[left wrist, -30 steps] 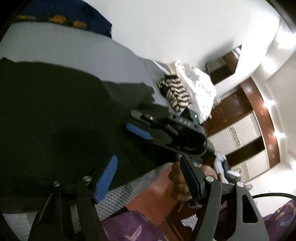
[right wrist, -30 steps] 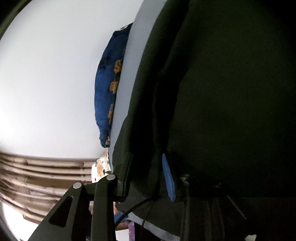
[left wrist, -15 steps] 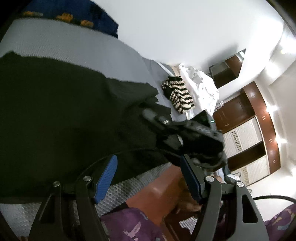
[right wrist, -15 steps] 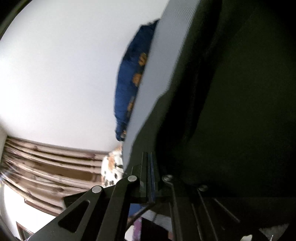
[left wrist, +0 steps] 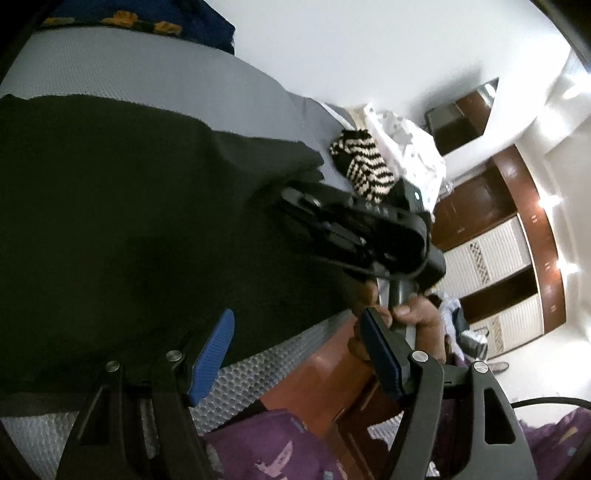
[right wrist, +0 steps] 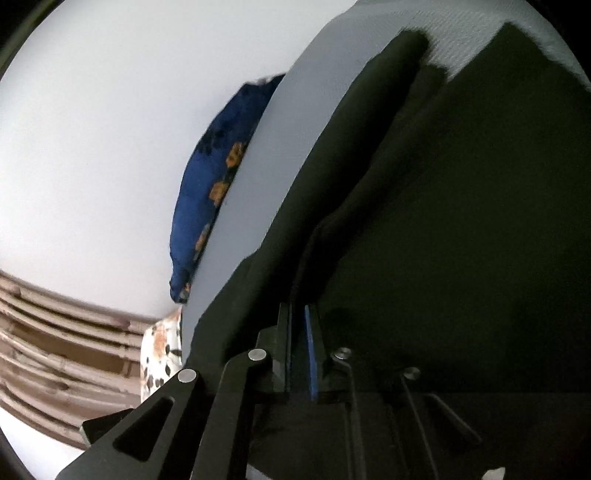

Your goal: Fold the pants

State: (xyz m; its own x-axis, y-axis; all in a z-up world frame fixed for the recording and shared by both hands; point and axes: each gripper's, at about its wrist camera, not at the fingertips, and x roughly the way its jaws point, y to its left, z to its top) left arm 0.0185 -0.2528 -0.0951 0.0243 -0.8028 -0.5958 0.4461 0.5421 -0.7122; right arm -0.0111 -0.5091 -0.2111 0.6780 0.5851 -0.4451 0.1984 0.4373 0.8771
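- Bed (left wrist: pixel 155 70): a grey textured mattress fills the near and left of the left wrist view. It is the working surface. A white wall rises behind it.
- Pants (left wrist: pixel 129 229): dark, spread flat over most of the mattress. One edge runs along the near side of the bed; a thicker folded ridge shows toward the far side in the right wrist view (right wrist: pixel 369 155).
- Handling, as judged: soft, limp and light cloth. It will sag and crease between any two held points, and layers may slide over one another. Best taken at a hem, a corner or the folded ridge, where it is thick enough to pinch firmly.
- Pillow (left wrist: pixel 140 18): blue with orange flowers, at the far end of the bed, well apart from the work.
- Striped cloth (left wrist: pixel 360 166): black and white, on the bed's far right beside a white garment. Not involved.
- Right gripper (right wrist: pixel 298 332): jaws nearly together and opening slightly. Dark pants cloth rises from between them, and the pads appear to pinch it at the edge.
- Left gripper (left wrist: pixel 295 354): jaws stand wide, nothing between them. It hangs over the near edge of the bed, just beside the pants.
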